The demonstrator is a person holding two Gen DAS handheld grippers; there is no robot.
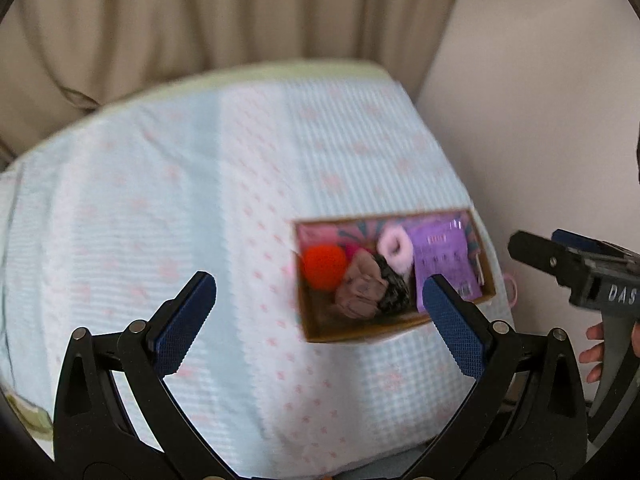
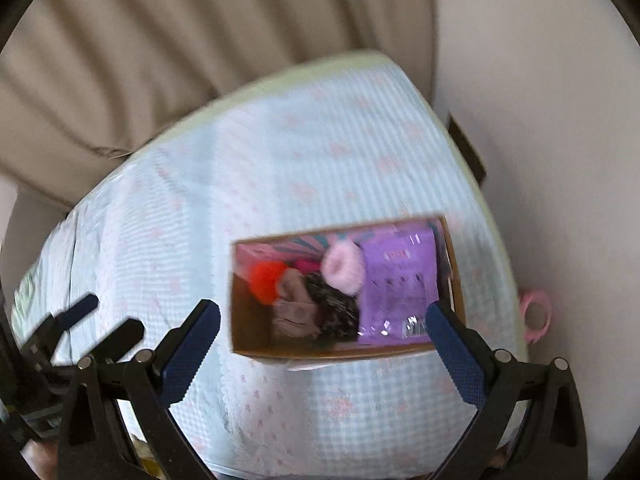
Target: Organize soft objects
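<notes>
Two grippers are hovering over a bed (image 1: 160, 208) that is wearing a pale blue-and-white cover with pink motifs, backed by a beige curtain (image 1: 200, 12); the left gripper (image 1: 320, 312) and the right gripper (image 2: 324, 340) are both standing with jaws spread wide and holding nothing. Toward the bed's right side a cardboard box (image 2: 256, 320) is sitting with the soft objects inside it: a purple packet (image 2: 400, 288) is filling its right end, a brownish fabric bundle (image 2: 296, 304) and a dark fuzzy piece (image 2: 336, 304) are lying in the middle, an orange-red ball (image 2: 266, 276) is resting at the left, and a pale pink fluffy scrunchie (image 2: 344, 268) is lying against the packet. Beyond the bed's right edge a small pink ring-shaped item (image 2: 536, 316) is showing, too blurred to identify.
</notes>
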